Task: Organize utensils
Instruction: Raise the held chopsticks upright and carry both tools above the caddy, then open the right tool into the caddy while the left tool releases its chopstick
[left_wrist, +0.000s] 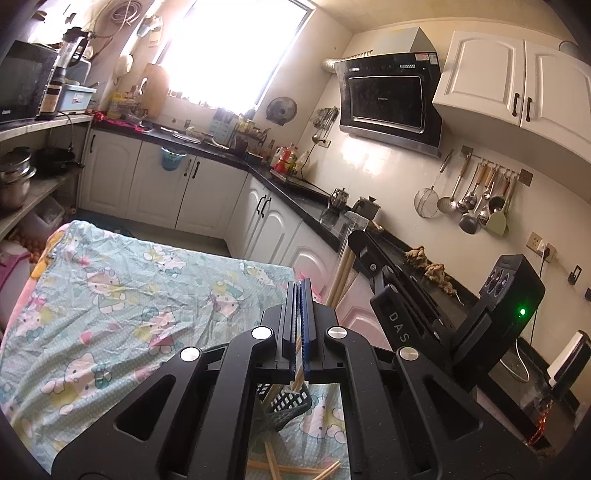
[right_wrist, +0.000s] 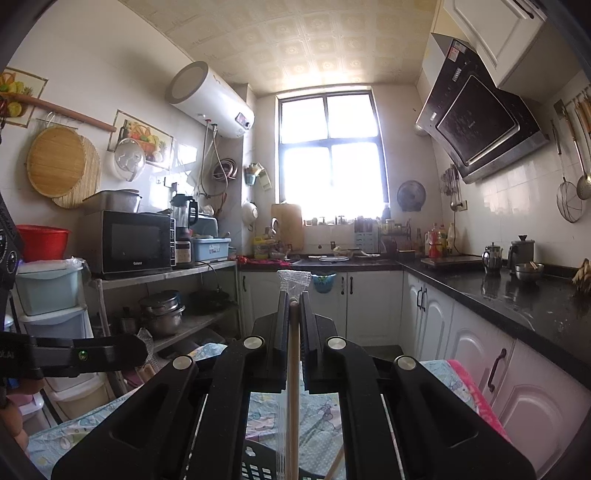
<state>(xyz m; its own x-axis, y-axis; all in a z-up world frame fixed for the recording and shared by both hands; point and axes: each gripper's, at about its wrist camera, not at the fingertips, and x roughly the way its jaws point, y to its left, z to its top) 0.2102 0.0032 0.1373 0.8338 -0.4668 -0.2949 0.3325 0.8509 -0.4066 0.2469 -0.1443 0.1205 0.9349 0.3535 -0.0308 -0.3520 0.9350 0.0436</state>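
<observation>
My right claw (right_wrist: 294, 299) is clamped on a chopstick (right_wrist: 293, 387), the pale wooden stick running straight up between the two fingers, its round tip level with the finger ends. A scrap of clear wrapper (right_wrist: 294, 281) sticks up above that tip. Below the claw, through the gap in its frame, I see the rim of the black slotted basket (right_wrist: 258, 467) and another stick (right_wrist: 336, 465) leaning in it.

My left claw (left_wrist: 298, 286) has its fingers pressed together, a blue pad showing on the inner face of one. A wooden stick (left_wrist: 297, 373) shows just behind the fingers, low in the frame gap; whether the pads actually grip it I cannot tell. Under that claw the basket (left_wrist: 286, 406) stands on the cloth (left_wrist: 110, 295), a pale blue cartoon-print sheet spread over the table. More chopsticks (left_wrist: 291, 467) lie loose on the cloth just in front of the basket, crossing one another.

From the left view, my right claw's body (left_wrist: 399, 295) hangs to the right, at the table's edge beside the black counter (left_wrist: 317, 206), with sticks (left_wrist: 341, 269) hanging below it.
</observation>
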